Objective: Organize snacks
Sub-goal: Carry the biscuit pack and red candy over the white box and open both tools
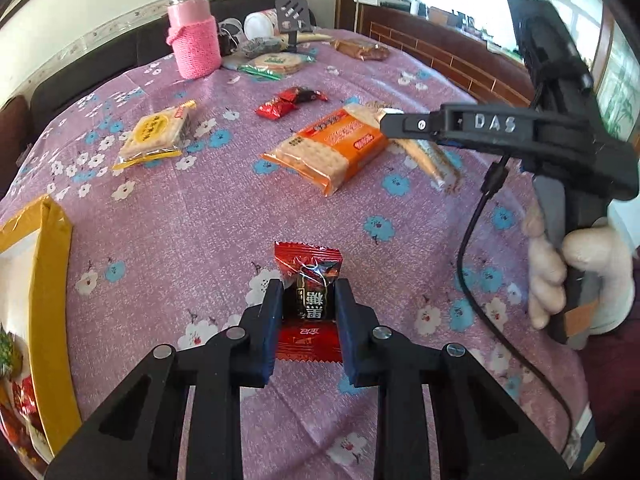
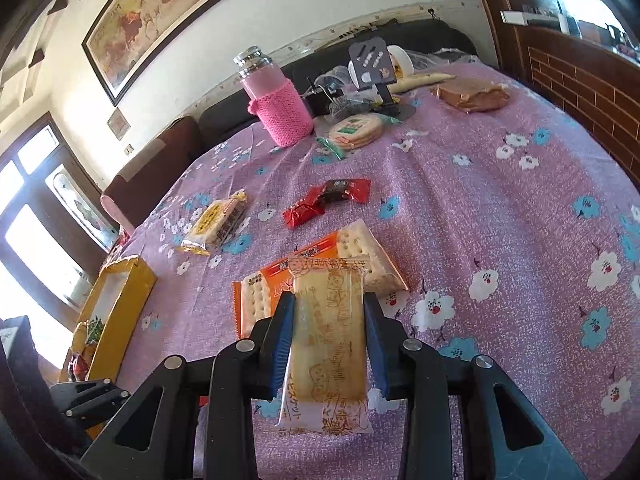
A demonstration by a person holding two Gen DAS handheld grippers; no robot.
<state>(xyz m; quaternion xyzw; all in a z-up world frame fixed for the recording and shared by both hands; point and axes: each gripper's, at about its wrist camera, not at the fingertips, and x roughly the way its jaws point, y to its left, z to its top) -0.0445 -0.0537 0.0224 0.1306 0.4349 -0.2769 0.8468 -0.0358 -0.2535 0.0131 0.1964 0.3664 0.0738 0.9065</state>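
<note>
1. The left gripper (image 1: 306, 312) has its blue-padded fingers (image 1: 273, 320) clamped on a red-wrapped candy (image 1: 310, 280), pinching the dark middle of the wrapper so that both crimped ends stick out free above the flowered purple tablecloth (image 1: 180, 220)

2. The right gripper (image 2: 329, 340) holds a pale biscuit packet (image 2: 330, 344) lengthwise between closed fingers, gripped at the long edges, probably so the flat pack stays level in the air; in the left wrist view the same gripper reaches in from the right, its handle in a white-gloved hand (image 1: 580, 276)

3. A yellow box (image 2: 116, 312) sits open at the table's left edge with wrapped snacks already inside, which suggests it is the collection point; it lies just beside the left gripper and well apart from the right one

4. Snacks yet to be gathered lie spread across the cloth: an orange cracker pack (image 1: 332, 152) directly under the held packet, a yellow cracker pack (image 1: 158, 134) to its left, and two red candies (image 1: 290, 102) farther back

5. At the far end stand a bottle in a pink knitted sleeve (image 1: 194, 36), a round biscuit pack (image 2: 354, 130) and a brown-wrapped item (image 2: 472, 96), clustered away from the working area

6. With both grippers loaded, the next move is likely a carry to the box
</note>
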